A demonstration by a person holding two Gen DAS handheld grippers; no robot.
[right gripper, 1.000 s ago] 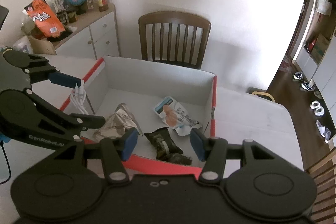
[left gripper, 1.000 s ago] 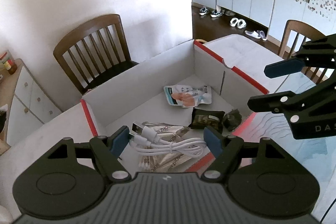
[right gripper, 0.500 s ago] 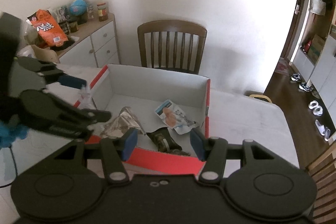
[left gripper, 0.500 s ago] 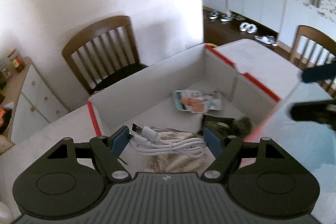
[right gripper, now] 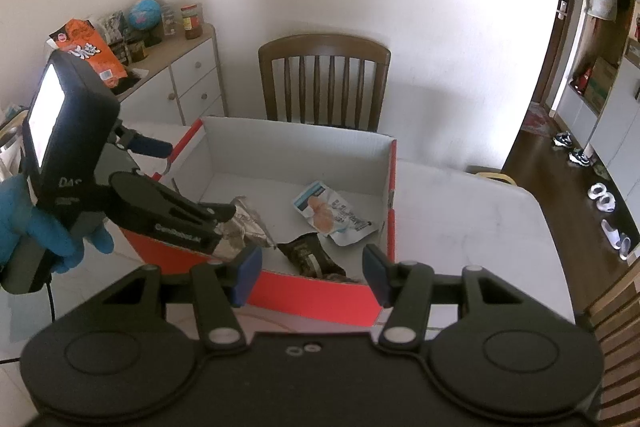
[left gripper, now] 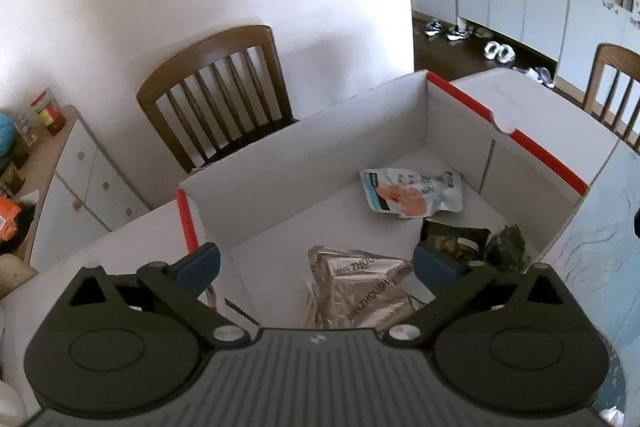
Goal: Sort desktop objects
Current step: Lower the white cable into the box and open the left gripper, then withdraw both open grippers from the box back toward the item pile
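A cardboard box, white inside and red outside, stands on the table. It holds a silver foil packet, a white-and-blue pouch and dark green packets. My left gripper hangs over the box's left end, its jaws opening with nothing between them. The white cable is out of sight. My right gripper hovers open and empty above the box's near red wall.
A wooden chair stands behind the box, and another chair stands at the right. A white drawer cabinet at the left carries an orange snack bag, a globe and a jar. A blue-gloved hand holds the left gripper.
The left gripper's jaws have spread wide, and the white cable they held is gone from view. The left gripper has sunk a little over the box. The right gripper has drawn back slightly.
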